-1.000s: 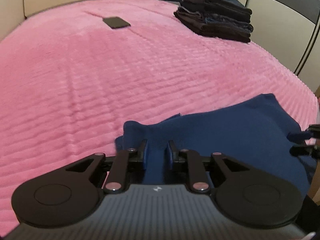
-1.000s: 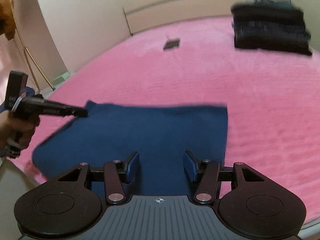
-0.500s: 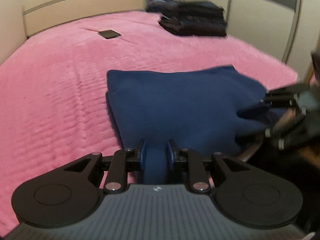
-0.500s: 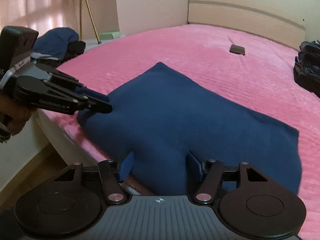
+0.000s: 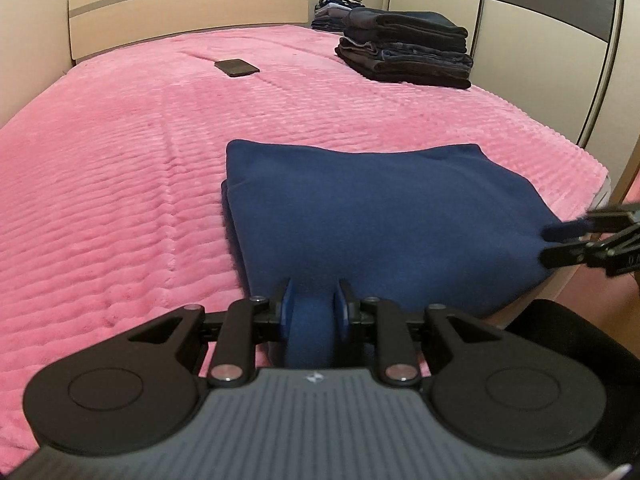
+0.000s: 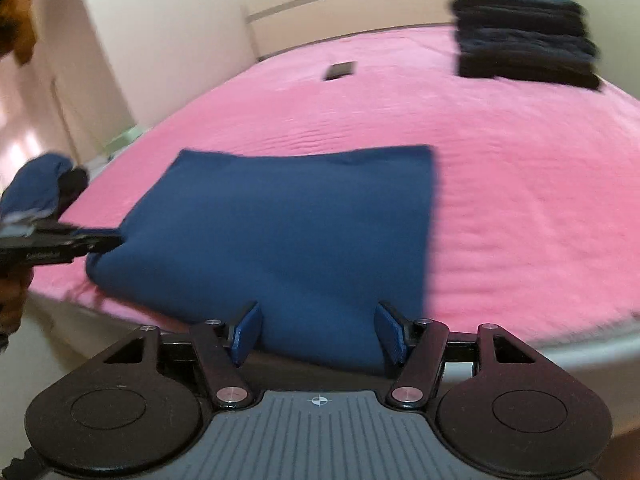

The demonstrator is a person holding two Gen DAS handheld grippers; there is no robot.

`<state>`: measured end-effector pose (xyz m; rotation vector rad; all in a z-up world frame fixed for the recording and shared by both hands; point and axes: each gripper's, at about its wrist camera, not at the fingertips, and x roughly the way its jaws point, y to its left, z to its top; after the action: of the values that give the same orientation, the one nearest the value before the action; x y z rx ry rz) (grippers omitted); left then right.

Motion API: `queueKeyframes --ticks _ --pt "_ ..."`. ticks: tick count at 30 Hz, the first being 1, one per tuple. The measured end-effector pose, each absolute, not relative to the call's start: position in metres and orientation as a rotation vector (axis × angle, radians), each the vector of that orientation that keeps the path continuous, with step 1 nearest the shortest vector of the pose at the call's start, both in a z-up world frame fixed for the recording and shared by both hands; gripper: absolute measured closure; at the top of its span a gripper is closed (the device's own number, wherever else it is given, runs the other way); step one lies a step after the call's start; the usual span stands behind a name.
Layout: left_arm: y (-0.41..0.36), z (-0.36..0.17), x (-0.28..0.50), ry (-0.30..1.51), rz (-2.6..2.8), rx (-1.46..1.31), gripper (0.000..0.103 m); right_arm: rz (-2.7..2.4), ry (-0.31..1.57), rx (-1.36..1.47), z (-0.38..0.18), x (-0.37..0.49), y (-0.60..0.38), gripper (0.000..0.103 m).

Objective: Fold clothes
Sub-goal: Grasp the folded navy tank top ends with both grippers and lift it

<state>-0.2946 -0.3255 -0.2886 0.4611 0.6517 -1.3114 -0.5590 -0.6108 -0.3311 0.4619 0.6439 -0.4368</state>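
A navy blue garment (image 5: 380, 208) lies folded in a flat rectangle near the foot edge of the pink bed (image 5: 120, 160). My left gripper (image 5: 311, 308) is shut on a bunched bit of its near edge. In the right wrist view the same garment (image 6: 288, 224) runs between the wide-apart fingers of my right gripper (image 6: 318, 330), which is open at the garment's near edge. The right gripper (image 5: 550, 245) shows at the garment's right corner in the left wrist view. The left gripper (image 6: 100, 242) reaches the left corner in the right wrist view.
A stack of dark folded clothes (image 5: 408, 54) sits at the far right of the bed, with another pile behind it. A black phone (image 5: 237, 67) lies near the headboard (image 5: 188, 4). A wardrobe (image 5: 540, 20) stands to the right. A blue bundle (image 6: 36, 186) lies off the bed's left side.
The garment went from a loose heap to a flat folded rectangle drawn toward the bed's foot edge. The left gripper stayed shut on it, and the right stayed open at the other corner.
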Motion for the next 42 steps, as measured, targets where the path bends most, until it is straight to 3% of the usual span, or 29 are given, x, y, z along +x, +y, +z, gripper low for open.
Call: queueKeyframes --ticks 7,8,10,19,24,29,31,35,42 --pt "-0.324 -0.288 -0.298 0.646 -1.284 0.455 0.083 -0.54 0.601 0.438 -0.309 -0.595 -0.604 0.04" --pt "-0.324 -0.287 -0.299 0.641 -1.278 0.455 0.083 -0.542 0.602 0.421 -0.308 -0.595 -0.6 0.038" --pt "-0.323 -0.286 -0.304 0.622 -1.266 0.465 0.084 -0.544 0.604 0.377 -0.305 -0.591 -0.59 0.02" --pt "-0.308 -0.252 -0.342 0.437 -1.34 0.608 0.081 -0.391 0.606 0.172 -0.294 -0.562 -0.548 0.02" --pt "-0.324 -0.279 -0.347 0.519 -1.336 0.771 0.078 -0.354 0.61 0.163 -0.297 -0.55 -0.54 0.02" --pt "-0.32 -0.282 -0.355 0.445 -1.353 0.815 0.077 -0.334 0.642 0.08 -0.298 -0.543 -0.535 0.02" --pt "-0.317 -0.281 -0.362 0.38 -1.367 0.867 0.075 -0.316 0.67 0.002 -0.301 -0.535 -0.53 0.02" --pt "-0.31 -0.279 -0.377 0.247 -1.39 0.969 0.06 -0.255 0.728 -0.192 -0.311 -0.512 -0.514 0.02" --pt "-0.32 -0.287 -0.381 0.224 -1.395 1.073 0.059 -0.168 0.775 -0.32 -0.325 -0.472 -0.507 0.02"
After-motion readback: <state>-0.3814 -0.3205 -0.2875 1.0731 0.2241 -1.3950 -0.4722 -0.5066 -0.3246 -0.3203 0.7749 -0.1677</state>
